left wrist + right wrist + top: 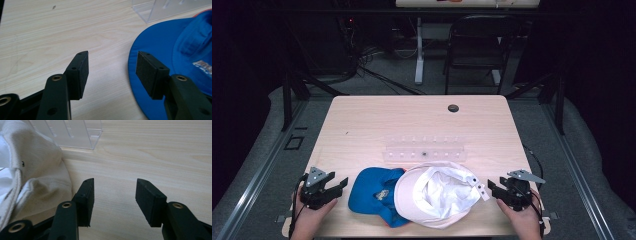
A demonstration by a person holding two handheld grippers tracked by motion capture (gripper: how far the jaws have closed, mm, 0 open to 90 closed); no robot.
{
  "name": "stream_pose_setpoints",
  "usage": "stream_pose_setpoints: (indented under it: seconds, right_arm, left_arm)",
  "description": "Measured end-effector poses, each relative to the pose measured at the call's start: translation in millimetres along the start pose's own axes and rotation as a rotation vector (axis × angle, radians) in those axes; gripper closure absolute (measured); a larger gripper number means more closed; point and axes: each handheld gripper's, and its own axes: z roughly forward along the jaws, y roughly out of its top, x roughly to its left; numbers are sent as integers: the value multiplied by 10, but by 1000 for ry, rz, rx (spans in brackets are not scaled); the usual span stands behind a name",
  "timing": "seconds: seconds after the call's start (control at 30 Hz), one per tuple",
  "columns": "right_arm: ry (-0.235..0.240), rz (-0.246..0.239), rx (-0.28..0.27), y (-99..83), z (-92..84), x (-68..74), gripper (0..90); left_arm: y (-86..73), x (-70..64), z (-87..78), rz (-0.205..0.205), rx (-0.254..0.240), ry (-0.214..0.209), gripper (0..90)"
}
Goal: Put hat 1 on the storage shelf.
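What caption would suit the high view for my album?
Two hand-held tongs, left and right, open beside a blue cap and a white cap overlapping on a wooden table.

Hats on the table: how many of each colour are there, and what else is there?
Blue hat: 1
White hat: 1
Clear plastic rack: 1
Total: 3 things on the table

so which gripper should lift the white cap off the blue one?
Probably right: the right gripper sits open beside the white cap, which overlaps the blue cap.
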Motion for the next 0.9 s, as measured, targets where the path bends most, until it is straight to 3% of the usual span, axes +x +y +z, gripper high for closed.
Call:
stream_pose_setpoints:
  seconds: [0.3,0.4,0.57,0.6,0.9]
  right_arm:
    - [-5,11,16,43,-75,50,514]
    - [-4,34,52,87,-100,74,511]
    - [26,45,116,196,-153,120,518]
    - [34,50,150,238,-184,127,519]
    - [35,86,195,342,-224,114,523]
  left_arm:
    - [27,-48,-10,-4,-22,-26,481]
    - [44,-59,-16,-22,-4,-47,481]
    - [62,-76,-20,-33,16,-42,477]
    - [64,-77,-18,-35,28,-45,475]
    - [74,-67,-47,-55,39,-23,473]
